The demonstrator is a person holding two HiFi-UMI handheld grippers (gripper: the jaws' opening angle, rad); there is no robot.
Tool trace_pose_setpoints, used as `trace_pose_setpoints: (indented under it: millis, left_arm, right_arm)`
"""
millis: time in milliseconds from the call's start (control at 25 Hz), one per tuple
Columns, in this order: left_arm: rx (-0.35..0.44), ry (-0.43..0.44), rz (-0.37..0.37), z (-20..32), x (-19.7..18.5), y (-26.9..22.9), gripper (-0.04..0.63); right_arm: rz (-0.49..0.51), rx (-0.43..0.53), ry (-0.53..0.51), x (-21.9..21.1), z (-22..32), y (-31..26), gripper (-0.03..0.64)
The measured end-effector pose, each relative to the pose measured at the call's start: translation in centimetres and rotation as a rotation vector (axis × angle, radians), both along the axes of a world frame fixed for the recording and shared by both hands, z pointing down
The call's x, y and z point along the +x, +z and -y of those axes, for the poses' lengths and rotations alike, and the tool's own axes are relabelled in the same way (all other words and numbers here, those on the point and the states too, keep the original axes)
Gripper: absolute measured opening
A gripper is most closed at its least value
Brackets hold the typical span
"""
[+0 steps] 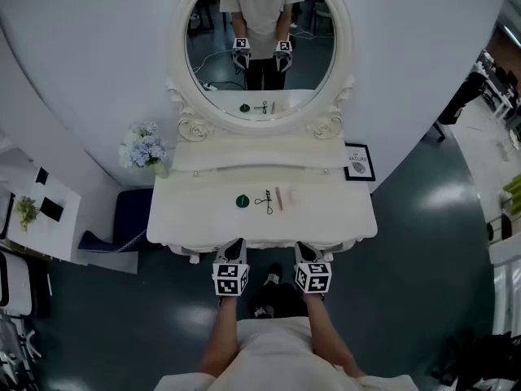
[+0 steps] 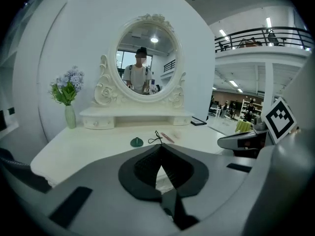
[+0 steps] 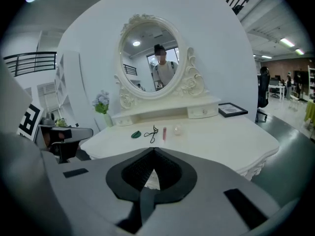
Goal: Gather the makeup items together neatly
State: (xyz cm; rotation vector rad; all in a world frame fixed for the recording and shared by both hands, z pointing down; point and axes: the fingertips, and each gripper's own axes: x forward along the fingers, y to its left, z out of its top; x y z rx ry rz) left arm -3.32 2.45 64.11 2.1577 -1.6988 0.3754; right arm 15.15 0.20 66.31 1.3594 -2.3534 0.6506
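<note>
While the left hand-held gripper (image 1: 235,245) and right hand-held gripper (image 1: 304,248) sat closed, empty, opening before reaching the mid-frame round green disc (image 1: 242,201) seemed wise.

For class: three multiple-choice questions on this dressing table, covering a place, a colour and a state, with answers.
1. Relative to the mirror, the vase of flowers stands: A right B left C in front
2. The round item left of the eyelash curler is: A green B red C yellow
3. The left gripper and right gripper are: A open B holding items C shut, empty
Answers: B, every view shows it there; A, green in all views; C, jaw tips meet on nothing.
</note>
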Motion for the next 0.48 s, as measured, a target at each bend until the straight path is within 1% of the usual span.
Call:
trace_pose_setpoints:
  millis: [160,320,480]
  left_arm:
    - [0.000,0.016,-0.029,-1.4,0.4,0.9,0.015]
    - [-0.008,0.032,-0.021,-2.7,0.5,1.2,0.014]
    - [0.007,0.031,-0.024,-2.4,0.0,0.9,0.014]
  right_arm:
    - [-0.033,0.003,-0.063,-0.8,-1.6,0.9,0.040]
    - [-0.024,-0.006,-0.073,-1.4,-1.9,0.7,0.040]
    - [-0.017,0.001,-0.076,-2.2,-1.2,0.4,0.040]
